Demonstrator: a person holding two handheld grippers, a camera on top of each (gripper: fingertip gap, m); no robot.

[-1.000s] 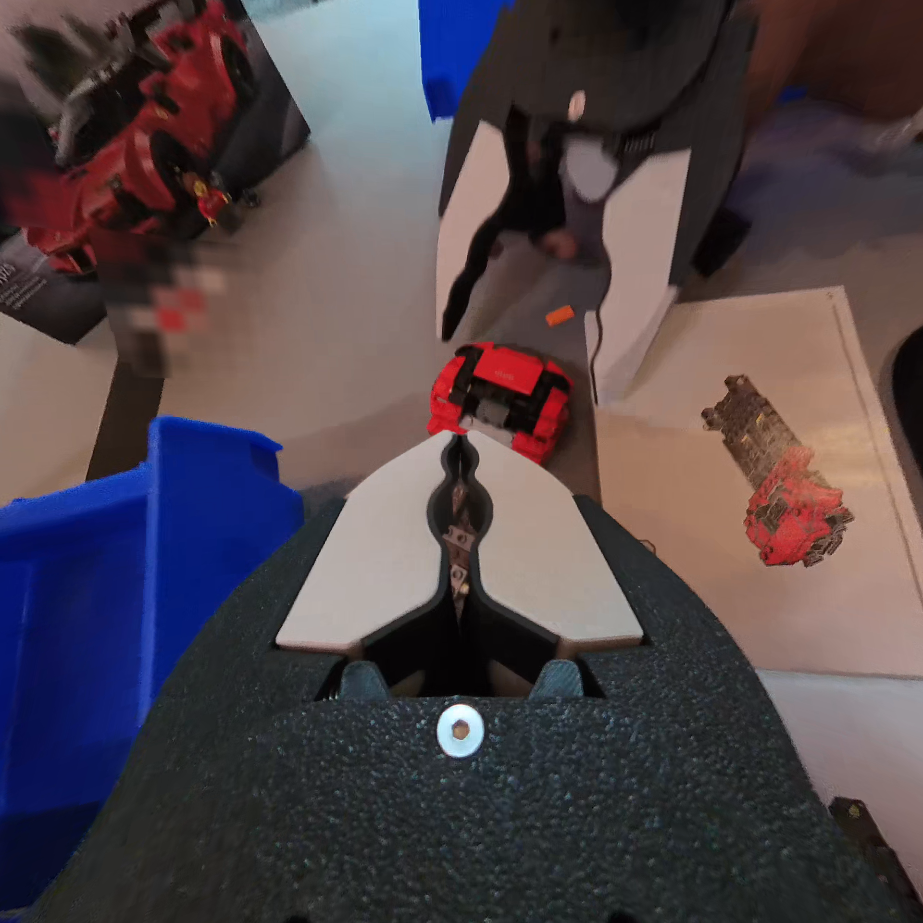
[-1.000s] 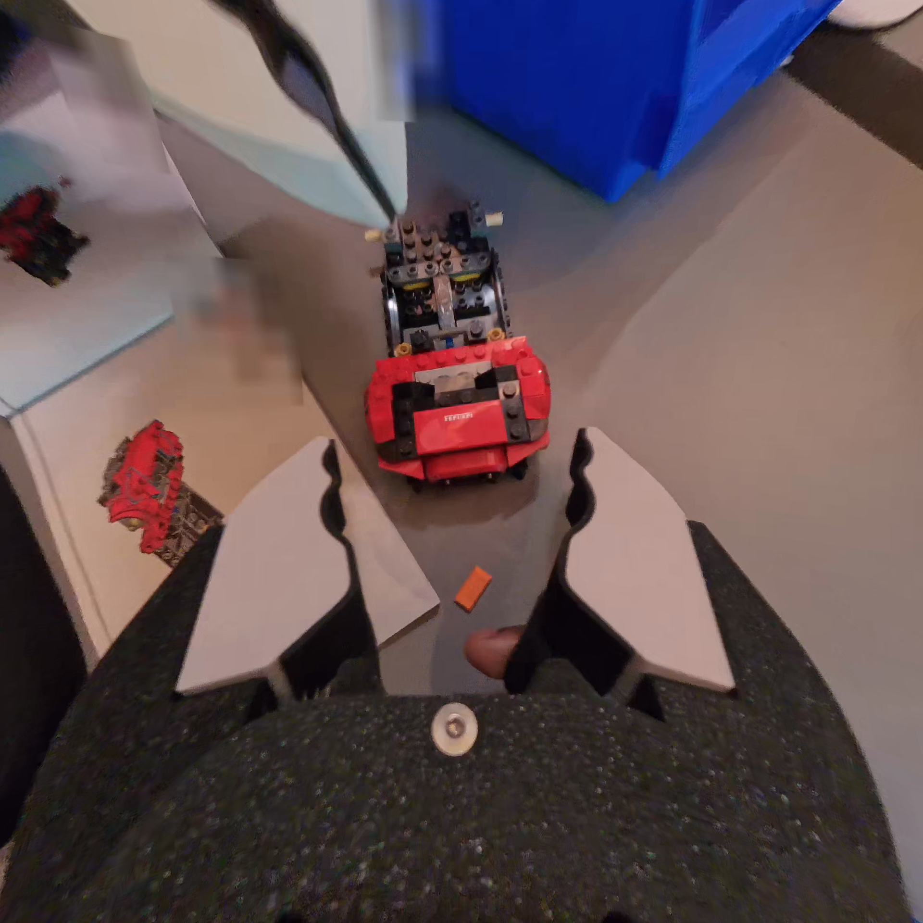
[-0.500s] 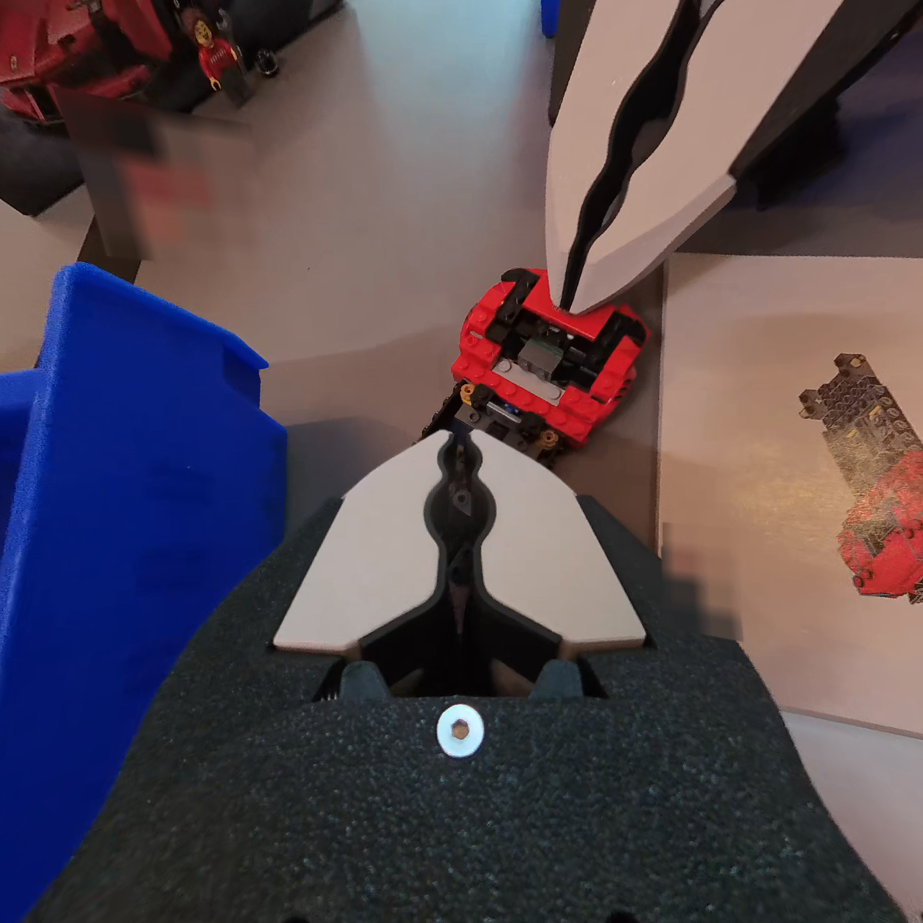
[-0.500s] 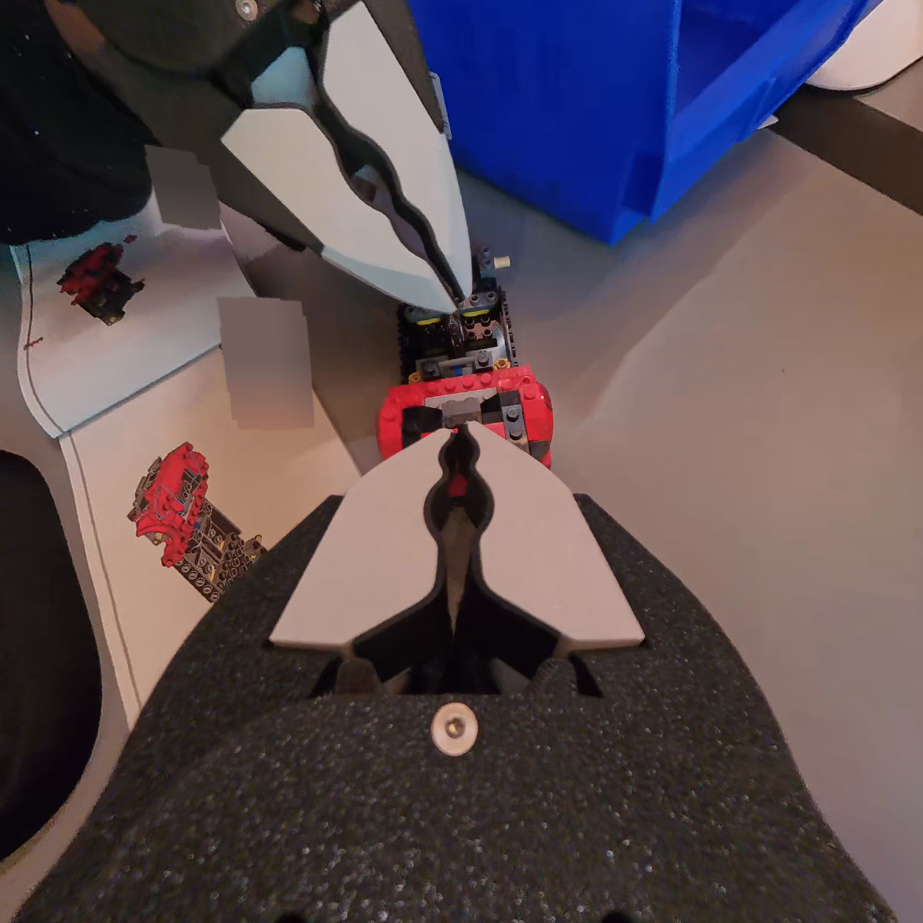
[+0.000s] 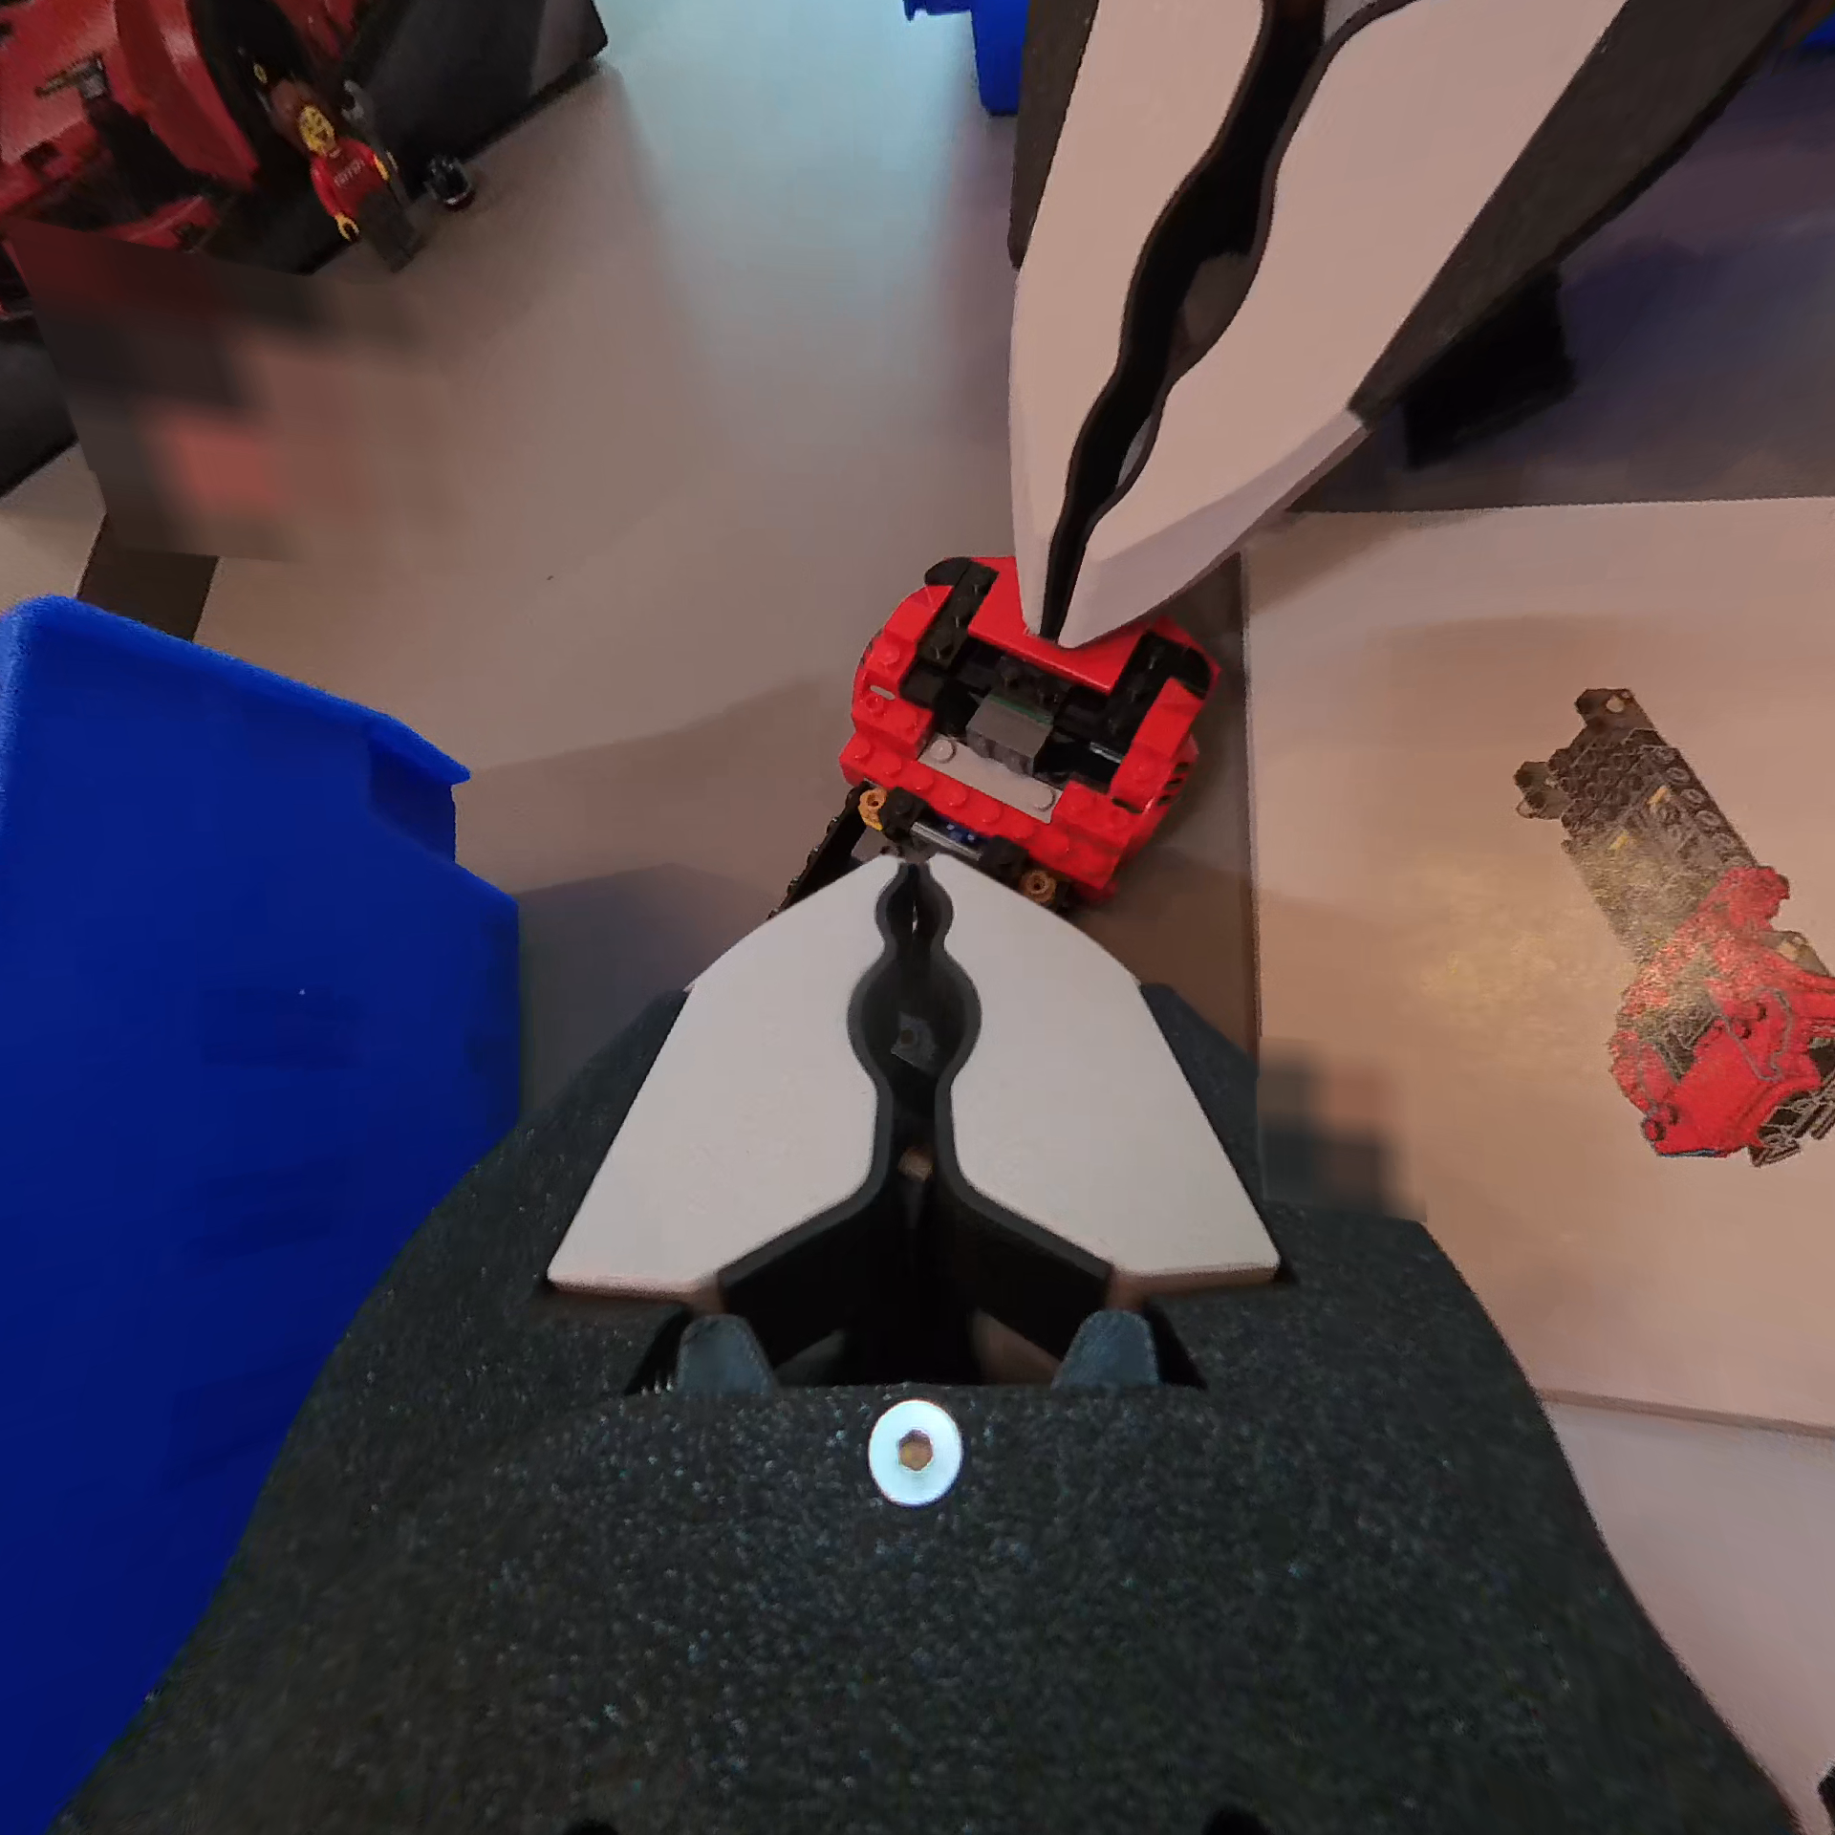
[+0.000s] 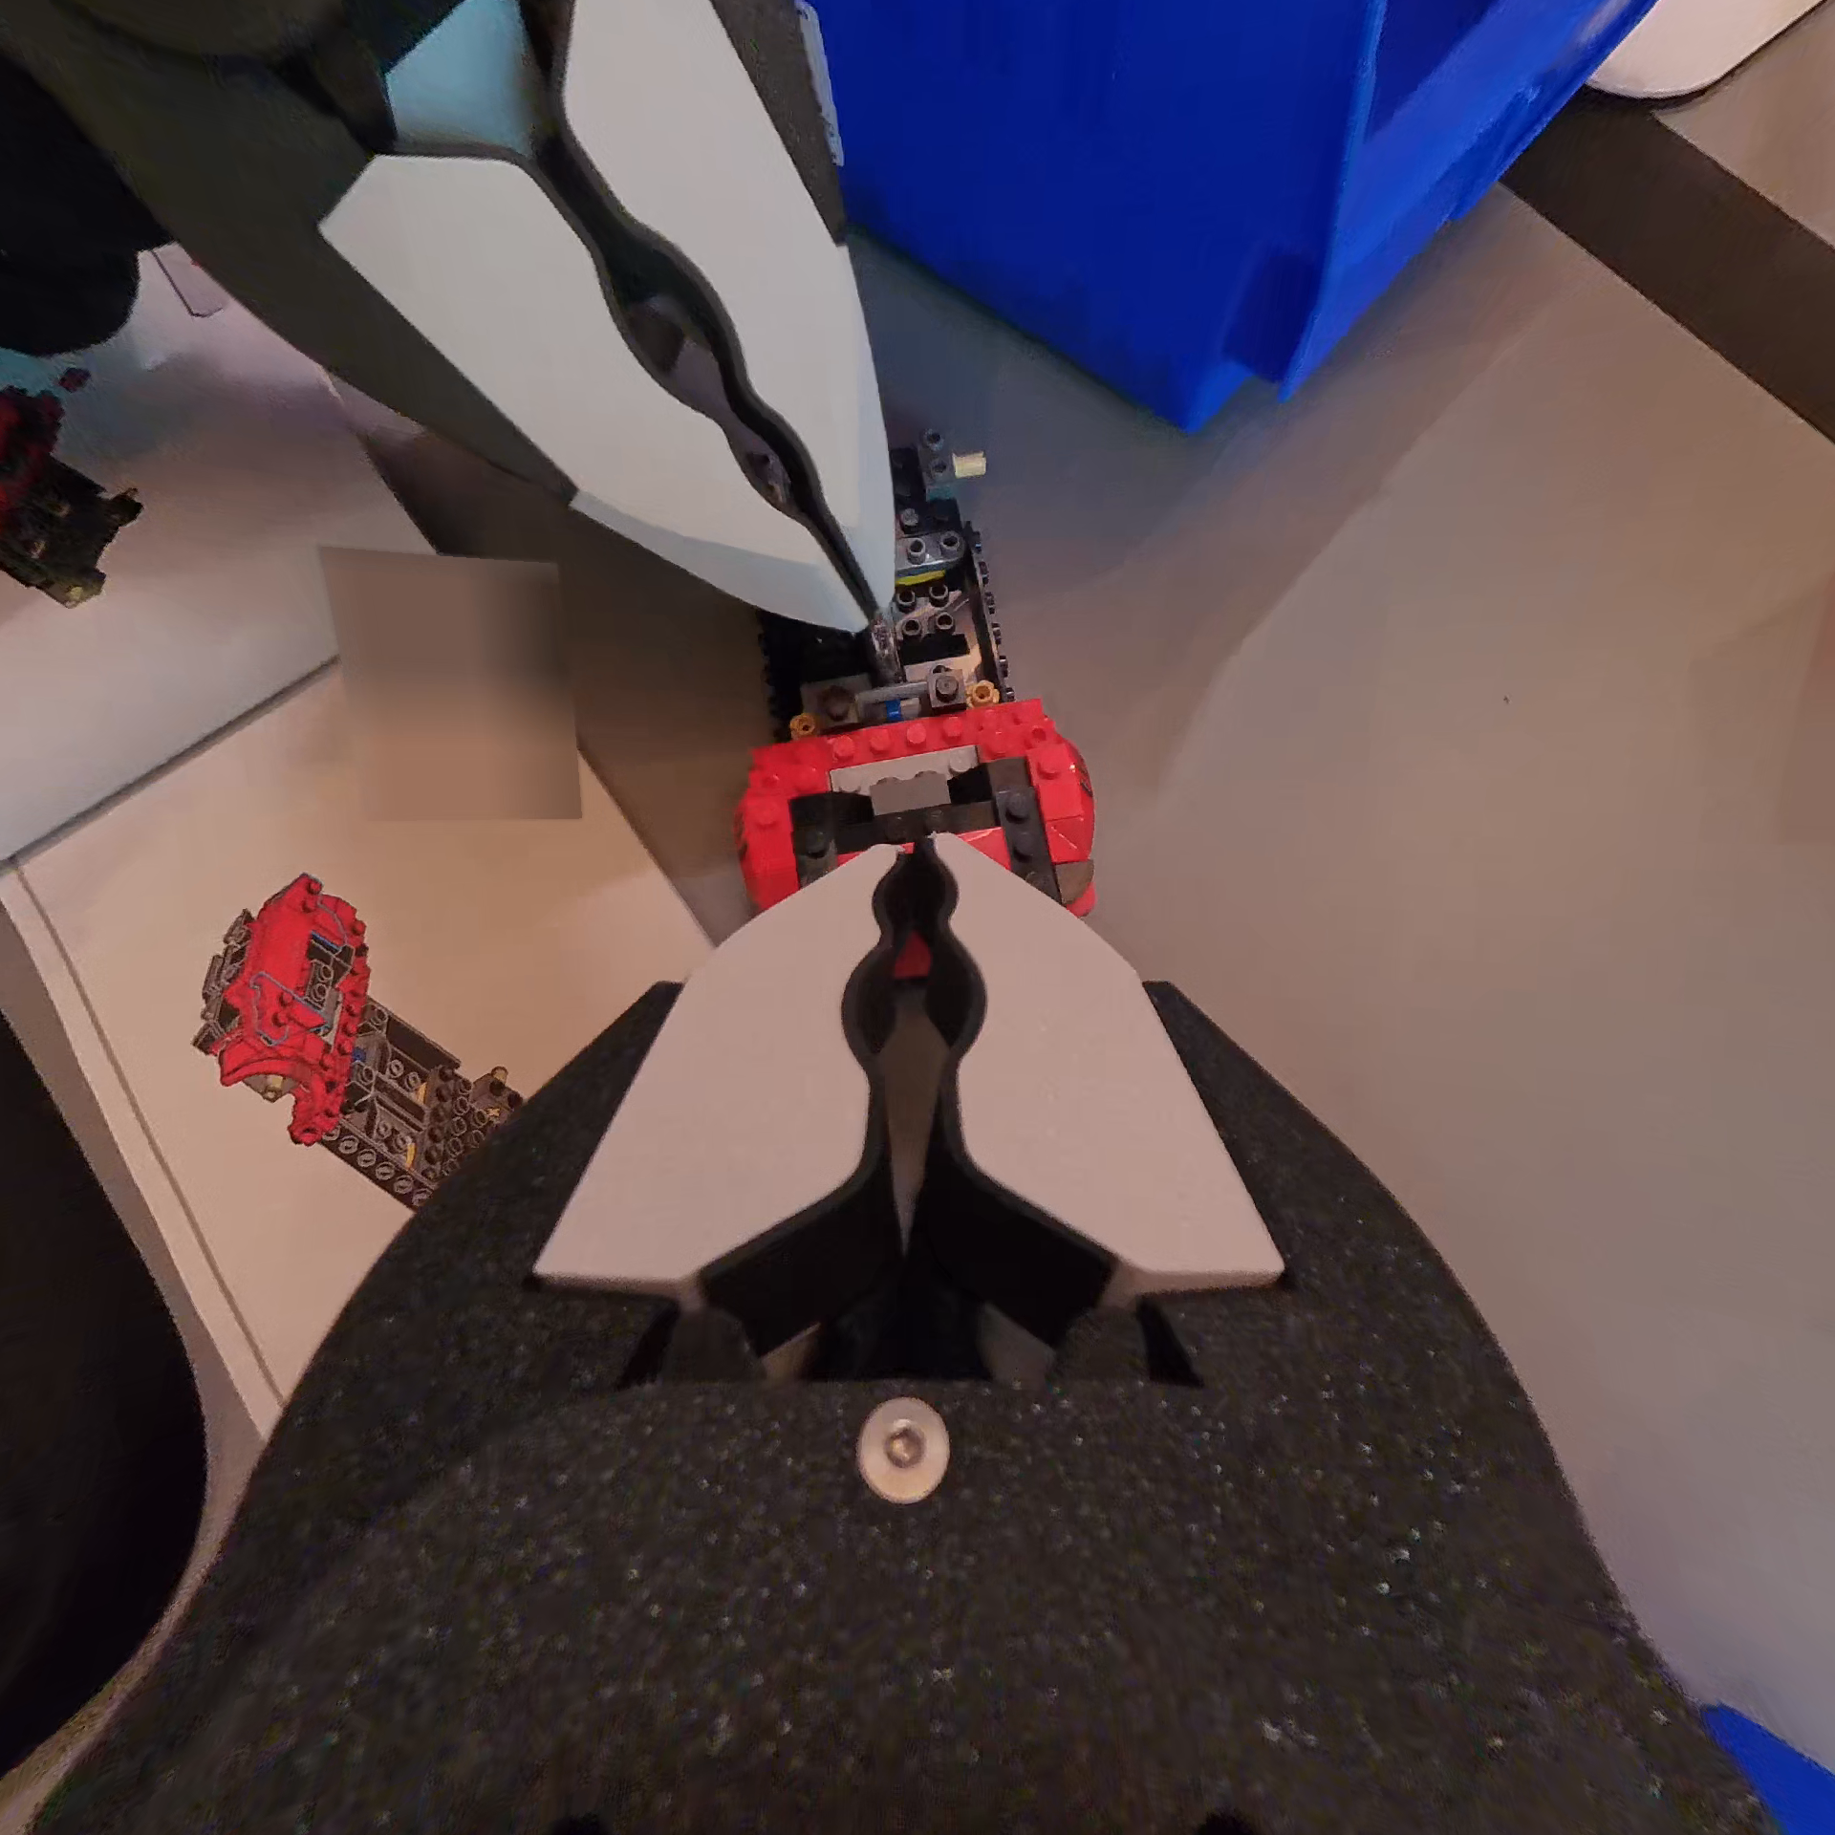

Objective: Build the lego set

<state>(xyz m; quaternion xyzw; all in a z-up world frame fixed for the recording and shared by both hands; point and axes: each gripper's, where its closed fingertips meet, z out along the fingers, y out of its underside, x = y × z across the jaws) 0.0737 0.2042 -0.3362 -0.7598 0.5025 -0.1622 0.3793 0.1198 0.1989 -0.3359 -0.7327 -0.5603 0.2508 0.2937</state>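
— Where are your tongs?

— Both pairs are closed. My right gripper (image 6: pixel 918 844) presses its tips on the lego car (image 6: pixel 914 784)'s red end; my left gripper (image 5: pixel 912 869) meets its black chassis end.

— How far along?

— I'd judge partway: red bodywork covers one end and bare studs remain. The blue bin (image 5: pixel 199 993) sits beside the car, the instruction sheet (image 5: pixel 1489 894) opposite.

left gripper (image 5: pixel 912 872): black textured body, pale grey wavy-edged fingers, closed up tight, tips meeting, angled down

right gripper (image 6: pixel 918 844): same black-and-grey build, fingers pinched together too, pointing in from the opposite side, so the two face each other
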